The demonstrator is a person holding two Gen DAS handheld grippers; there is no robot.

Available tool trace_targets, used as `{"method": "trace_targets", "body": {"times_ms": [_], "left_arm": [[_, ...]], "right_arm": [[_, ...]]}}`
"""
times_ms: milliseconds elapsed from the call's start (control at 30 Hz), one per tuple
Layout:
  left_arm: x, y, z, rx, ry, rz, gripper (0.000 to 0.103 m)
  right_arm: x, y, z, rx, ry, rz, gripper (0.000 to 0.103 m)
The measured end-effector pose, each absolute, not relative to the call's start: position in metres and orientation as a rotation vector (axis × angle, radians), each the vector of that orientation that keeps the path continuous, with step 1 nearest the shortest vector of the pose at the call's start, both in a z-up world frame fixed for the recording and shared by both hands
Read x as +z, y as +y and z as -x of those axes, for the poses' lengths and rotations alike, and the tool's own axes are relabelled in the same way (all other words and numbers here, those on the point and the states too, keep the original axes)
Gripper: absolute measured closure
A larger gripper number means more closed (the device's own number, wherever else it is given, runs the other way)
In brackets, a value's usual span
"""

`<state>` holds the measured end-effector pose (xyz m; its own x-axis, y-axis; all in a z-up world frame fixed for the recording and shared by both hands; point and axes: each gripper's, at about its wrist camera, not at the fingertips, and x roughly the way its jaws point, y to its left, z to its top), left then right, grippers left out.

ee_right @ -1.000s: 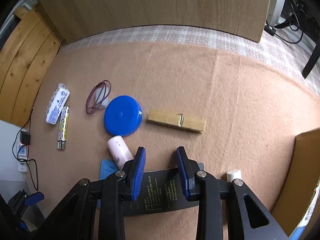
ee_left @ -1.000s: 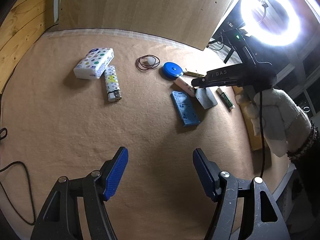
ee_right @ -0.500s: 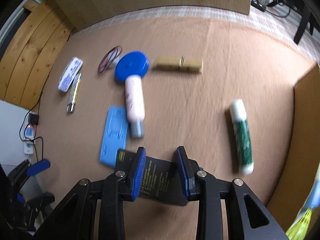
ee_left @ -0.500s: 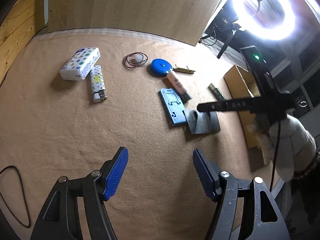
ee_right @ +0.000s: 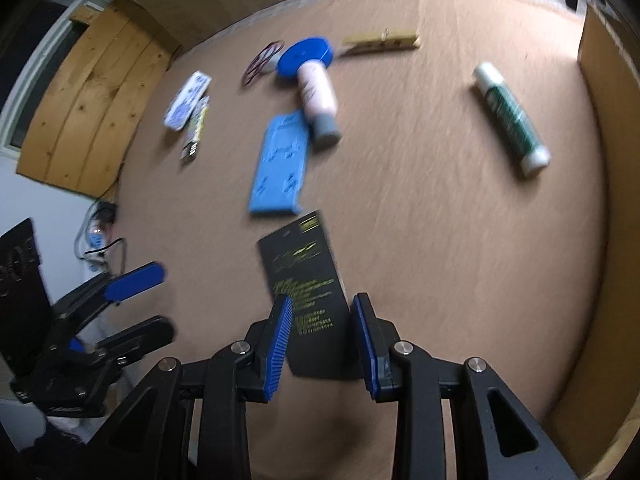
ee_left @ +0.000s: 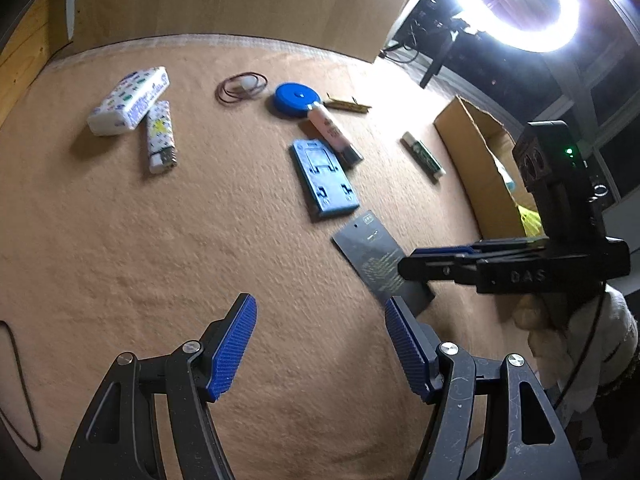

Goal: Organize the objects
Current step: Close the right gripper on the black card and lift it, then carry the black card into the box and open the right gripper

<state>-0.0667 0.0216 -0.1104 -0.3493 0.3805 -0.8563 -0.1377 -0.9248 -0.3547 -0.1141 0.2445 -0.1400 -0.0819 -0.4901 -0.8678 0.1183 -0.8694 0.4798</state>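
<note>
My right gripper point(ee_right: 322, 304) is shut on a black printed card point(ee_right: 304, 264), its blue pads pressing the card's two long edges near its bottom end. In the left wrist view the card point(ee_left: 372, 256) hangs tilted just above the brown mat, held by the right gripper point(ee_left: 412, 260) coming in from the right in a gloved hand point(ee_left: 580, 340). My left gripper point(ee_left: 320, 320) stands open over bare mat with nothing between its fingers, just left of the card. It also shows at the left edge of the right wrist view as the left gripper point(ee_right: 160, 300).
On the mat lie a blue flat plate point(ee_left: 324, 176), a pink tube point(ee_left: 332, 134), a blue round disc point(ee_left: 294, 98), a clothespin point(ee_left: 346, 104), a green-white tube point(ee_left: 424, 156), rubber bands point(ee_left: 240, 86), a tissue pack point(ee_left: 130, 100) and a lighter point(ee_left: 160, 136). A cardboard box point(ee_left: 472, 160) stands right.
My right gripper has pulled back toward the near edge with the black card, away from the blue plate and pink tube. The left gripper shifted slightly and stays open.
</note>
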Motion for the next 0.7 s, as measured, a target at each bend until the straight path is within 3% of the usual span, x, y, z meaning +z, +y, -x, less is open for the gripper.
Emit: {"method": "trace_targets", "body": {"times_ms": [200,300,467,700], "left_arm": [[-0.114,0.036,0.061,2.281,-0.298,1.563,0.033],[-0.120,0.049,0.062,2.247,-0.313,1.573,0.033],[-0.130,0.069,0.067,2.209,-0.316,1.587,0.034],[-0.140,0.081,0.070,2.185,-0.315,1.608,0.044]], "right_arm": [[-0.138,0.246,0.105,-2.005,-0.467,-1.769,0.072],[-0.135,0.247,0.108,-2.055,-0.429,-1.760,0.063],[-0.135,0.240,0.110,-2.042,-0.385,-1.756,0.063],[-0.138,0.230,0.111,-2.021,-0.352,-1.758,0.063]]}}
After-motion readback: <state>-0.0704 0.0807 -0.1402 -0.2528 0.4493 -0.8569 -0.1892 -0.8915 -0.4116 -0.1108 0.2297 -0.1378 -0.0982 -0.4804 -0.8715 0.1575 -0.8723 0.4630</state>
